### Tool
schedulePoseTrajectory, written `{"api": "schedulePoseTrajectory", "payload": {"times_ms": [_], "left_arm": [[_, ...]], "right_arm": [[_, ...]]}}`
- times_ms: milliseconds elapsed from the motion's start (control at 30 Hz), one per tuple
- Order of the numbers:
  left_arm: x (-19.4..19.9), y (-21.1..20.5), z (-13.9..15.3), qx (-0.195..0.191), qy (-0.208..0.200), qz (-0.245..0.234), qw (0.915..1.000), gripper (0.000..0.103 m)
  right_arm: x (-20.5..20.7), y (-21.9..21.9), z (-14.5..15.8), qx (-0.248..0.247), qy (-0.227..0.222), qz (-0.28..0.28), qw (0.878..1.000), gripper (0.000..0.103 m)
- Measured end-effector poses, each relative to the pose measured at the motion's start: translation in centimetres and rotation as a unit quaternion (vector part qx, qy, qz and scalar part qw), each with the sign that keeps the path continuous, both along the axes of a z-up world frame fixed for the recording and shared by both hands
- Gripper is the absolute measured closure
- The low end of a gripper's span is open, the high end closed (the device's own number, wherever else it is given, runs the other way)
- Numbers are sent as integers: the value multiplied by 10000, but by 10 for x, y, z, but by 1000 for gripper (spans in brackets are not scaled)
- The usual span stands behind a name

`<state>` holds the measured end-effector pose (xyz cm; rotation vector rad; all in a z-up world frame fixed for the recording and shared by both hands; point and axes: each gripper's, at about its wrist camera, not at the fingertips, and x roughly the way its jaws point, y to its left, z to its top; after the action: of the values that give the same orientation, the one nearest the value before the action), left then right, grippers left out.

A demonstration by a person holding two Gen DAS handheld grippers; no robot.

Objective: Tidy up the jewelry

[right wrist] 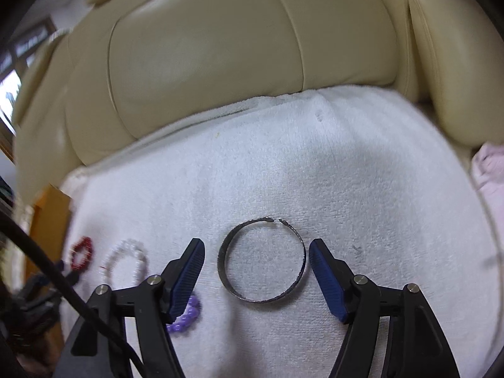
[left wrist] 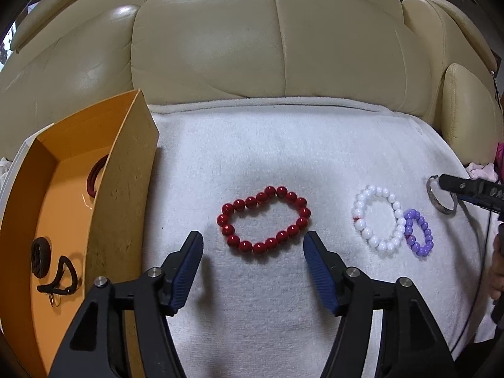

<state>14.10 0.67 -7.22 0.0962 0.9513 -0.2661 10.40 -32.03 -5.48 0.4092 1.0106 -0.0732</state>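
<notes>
**Grippers poised over bracelets on towel-draped sofa**

We are looking down on a white towel [left wrist: 283,163] covering a cream leather sofa [left wrist: 220,37], with an orange box [left wrist: 123,189] standing at its left edge. Our left gripper [left wrist: 253,242] is hovering with jaws apart and empty, just short of the red bead bracelet [left wrist: 264,219]. Our right gripper [right wrist: 256,250] is straddling the metal bangle [right wrist: 261,260], jaws open and not pressing it. White [left wrist: 379,218] and purple bead bracelets [left wrist: 419,232] are lying touching between them.
</notes>
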Motion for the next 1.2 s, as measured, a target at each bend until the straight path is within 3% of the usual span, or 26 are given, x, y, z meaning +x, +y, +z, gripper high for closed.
{"api": "schedulePoseTrajectory", "payload": {"times_ms": [133,233,333,500,567,700,833,900,1100,1200], "left_arm": [[6,-1,-4,92,1,75,9999,36],[8,-2,-6,-1,19,84,10000,36],[11,-4,-10,-112,58,46,9999,36],[9,-6,-9,-229,8,-24,9997,59],[7,-6,-8,-276,20,-66,9996,70],[4,-5,-7,-319,31,-135,9994,81],[-3,-5,-5,-383,57,-210,9990,83],[-8,-5,-4,-465,102,-248,9986,83],[-22,-11,0,-509,171,-479,9974,83],[-29,-15,-1,-401,175,-584,9973,83]], "right_arm": [[-6,-24,0,647,-94,-213,9976,31],[-7,-25,-1,528,-90,-216,9983,31],[-6,-11,-1,129,-57,-153,9998,31],[-4,21,-3,-924,45,-48,9957,32],[-4,30,-6,-1333,75,-16,9910,37],[-3,44,-12,-1999,149,108,9796,44],[-5,40,-10,-1956,96,86,9806,53],[-8,38,-7,-1914,72,55,9815,69],[-10,16,-2,-1217,58,-10,9926,70],[-9,4,-2,-842,90,-96,9964,65]]}}
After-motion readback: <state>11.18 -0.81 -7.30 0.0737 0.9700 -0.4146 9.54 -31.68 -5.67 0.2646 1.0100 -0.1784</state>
